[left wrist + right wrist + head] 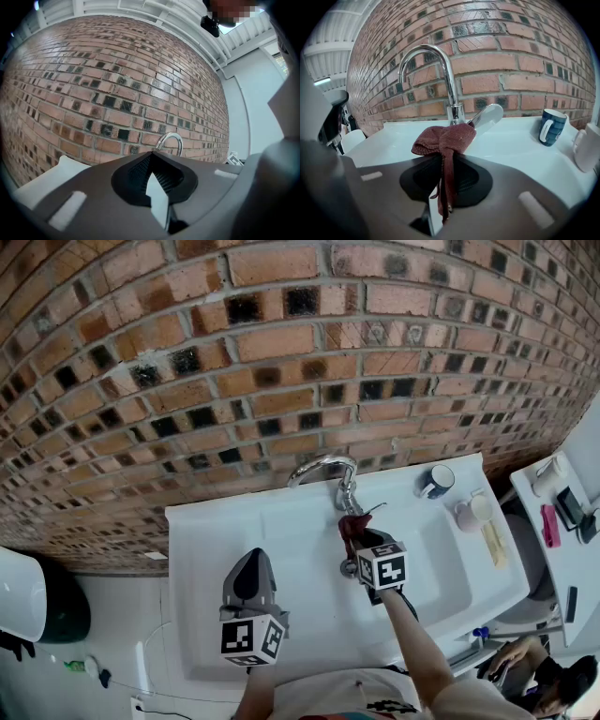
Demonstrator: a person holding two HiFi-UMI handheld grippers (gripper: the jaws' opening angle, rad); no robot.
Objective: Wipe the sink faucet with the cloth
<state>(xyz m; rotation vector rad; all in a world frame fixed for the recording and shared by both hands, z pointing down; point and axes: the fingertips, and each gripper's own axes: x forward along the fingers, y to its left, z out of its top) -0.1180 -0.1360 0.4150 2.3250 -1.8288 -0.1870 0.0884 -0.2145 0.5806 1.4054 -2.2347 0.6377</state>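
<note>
A chrome gooseneck faucet (323, 468) stands at the back rim of the white sink (281, 531), against the brick wall. My right gripper (357, 542) is shut on a dark red cloth (352, 525), held just in front of the faucet's base. In the right gripper view the cloth (446, 138) bunches out past the jaws of the gripper (444, 157), close under the faucet (440, 70) and its lever handle (487, 117). My left gripper (252, 563) hovers over the basin's left part, shut and empty. Its tips (152, 157) point at the faucet (171, 140) farther off.
A blue mug (436, 482) and a pale cup (472, 512) stand on the sink's right ledge, with a yellowish strip (494, 543) beside them. The mug (551, 126) sits right of the faucet. A white counter (562, 521) with small items is further right. A person (548, 681) crouches at lower right.
</note>
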